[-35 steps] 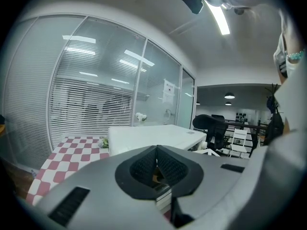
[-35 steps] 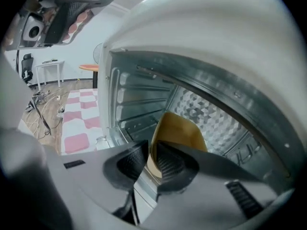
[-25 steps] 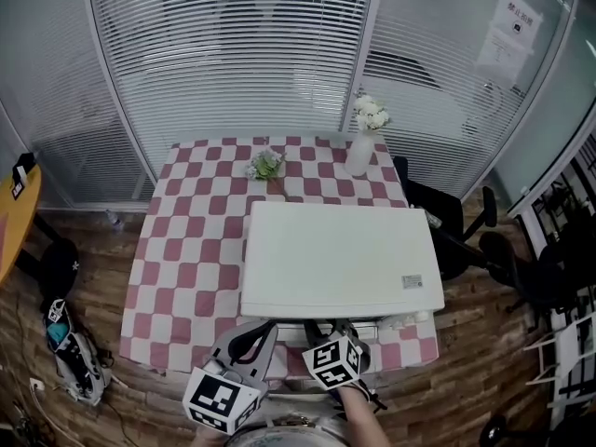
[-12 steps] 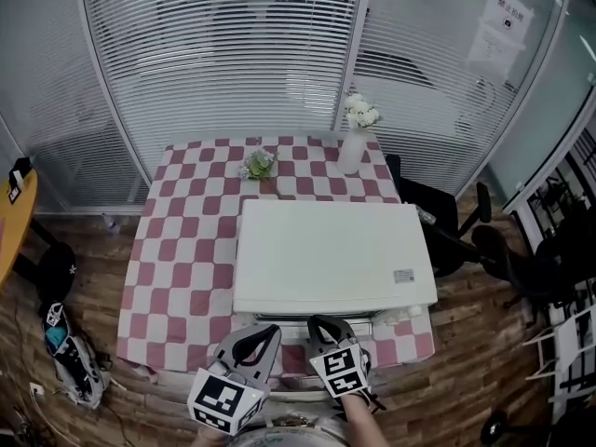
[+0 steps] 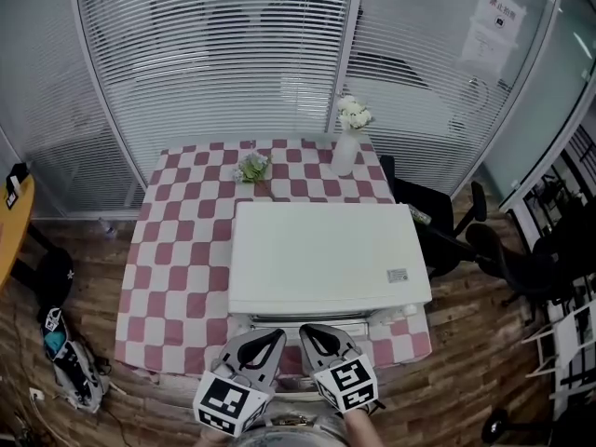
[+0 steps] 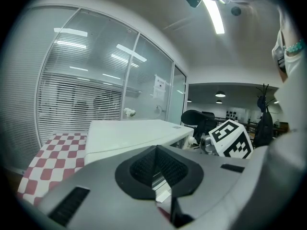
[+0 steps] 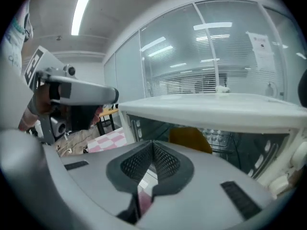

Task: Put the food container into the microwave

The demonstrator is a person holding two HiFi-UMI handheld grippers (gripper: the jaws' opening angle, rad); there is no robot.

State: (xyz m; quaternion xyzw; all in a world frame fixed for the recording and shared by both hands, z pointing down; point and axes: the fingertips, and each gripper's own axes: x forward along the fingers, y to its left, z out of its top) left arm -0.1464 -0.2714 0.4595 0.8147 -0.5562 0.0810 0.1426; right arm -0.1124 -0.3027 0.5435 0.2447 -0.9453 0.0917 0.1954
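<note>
Left gripper [image 5: 264, 337] and right gripper [image 5: 318, 331] have backed off the microwave [image 5: 326, 254] front since a second ago. Both jaws closed, empty. Orange food container [image 7: 190, 139] is inside, behind the door glass.

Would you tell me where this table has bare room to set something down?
The checked cloth left of the microwave is a wide bare strip. The plant and vase crowd the far edge; the right margin is thin.

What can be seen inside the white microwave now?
An orange-yellow shape shows inside the microwave; the right tool covers its lower part, so I cannot identify it.
</note>
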